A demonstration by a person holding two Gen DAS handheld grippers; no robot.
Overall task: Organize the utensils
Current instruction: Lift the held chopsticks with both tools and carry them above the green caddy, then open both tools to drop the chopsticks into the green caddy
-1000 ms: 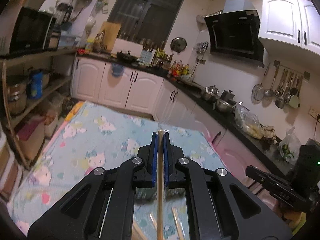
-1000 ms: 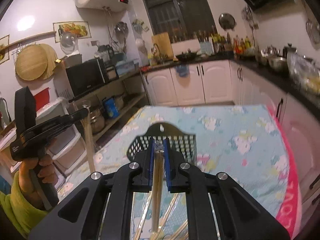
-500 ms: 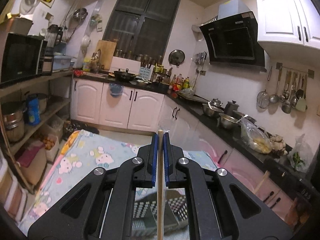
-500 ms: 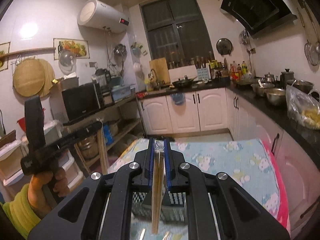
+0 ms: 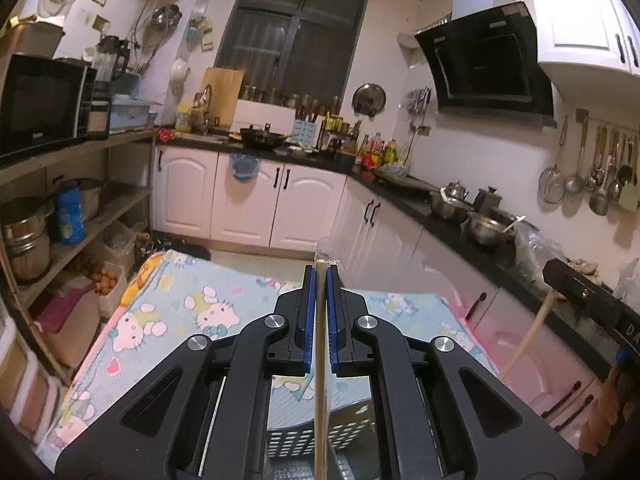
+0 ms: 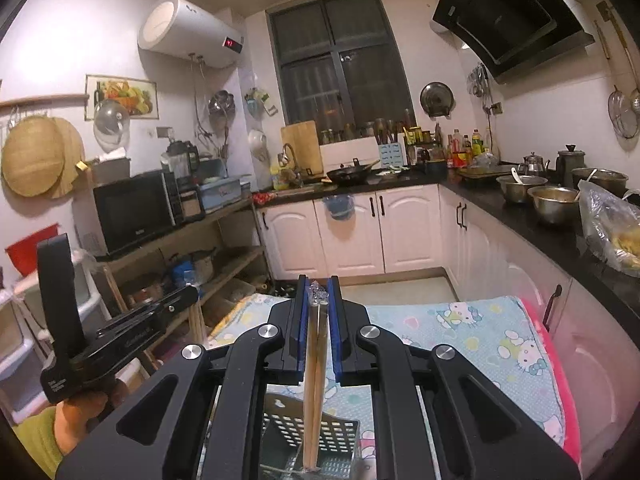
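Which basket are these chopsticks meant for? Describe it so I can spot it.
Start at the table with the pale blue cartoon-cat cloth. At its near end, just below both grippers, stands a dark perforated basket. It is the only container on the cloth, its walls dotted with rows of small slots.

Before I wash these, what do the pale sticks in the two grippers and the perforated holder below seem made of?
Pale chopstick and pair of chopsticks: probably bamboo or wood, matte tan, unvarnished. Perforated holder: likely moulded plastic, dark with regular slots.
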